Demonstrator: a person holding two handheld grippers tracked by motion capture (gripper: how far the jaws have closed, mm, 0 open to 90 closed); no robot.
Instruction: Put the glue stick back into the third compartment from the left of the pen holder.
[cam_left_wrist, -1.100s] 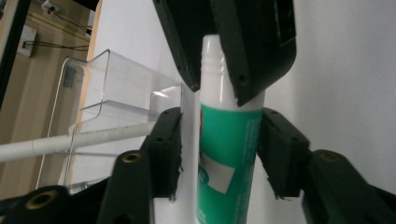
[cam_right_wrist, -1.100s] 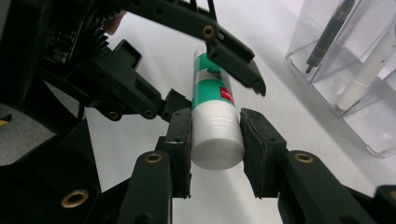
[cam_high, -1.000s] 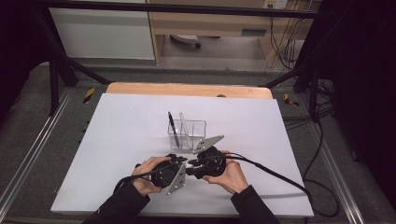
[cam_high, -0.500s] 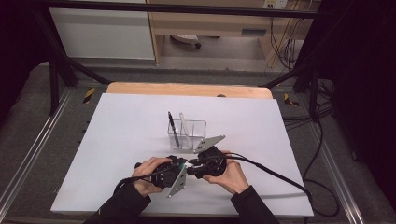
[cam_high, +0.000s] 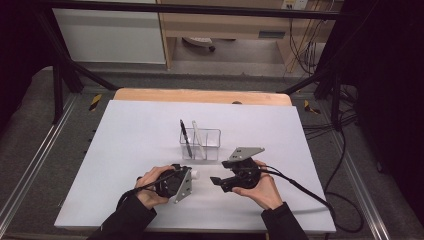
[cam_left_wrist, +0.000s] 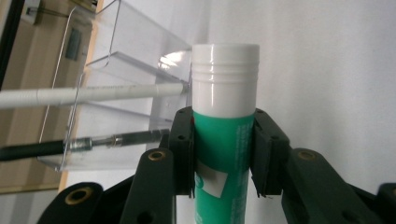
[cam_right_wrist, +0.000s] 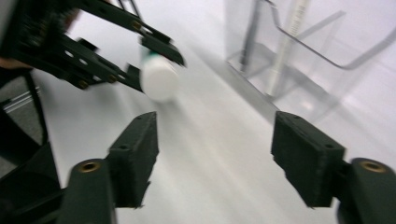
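The left gripper (cam_left_wrist: 223, 154) is squeezing the green glue stick (cam_left_wrist: 224, 140) tight, low over the table. The clear holder (cam_high: 200, 145) is sitting at its one o'clock. The right gripper (cam_right_wrist: 215, 158) has just been opening and is holding nothing. Keep squeezing tight and lift the stick slowly over the holder.

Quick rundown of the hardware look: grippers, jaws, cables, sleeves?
Both are black handheld units. The left gripper and right gripper each carry a grey three-cornered plate on top. The jaws are black linkage arms with brass-coloured pivot bushings and flat rectangular black pads. A black cable trails from the right unit; a thinner one runs back along the left hand. The person wears dark long sleeves.
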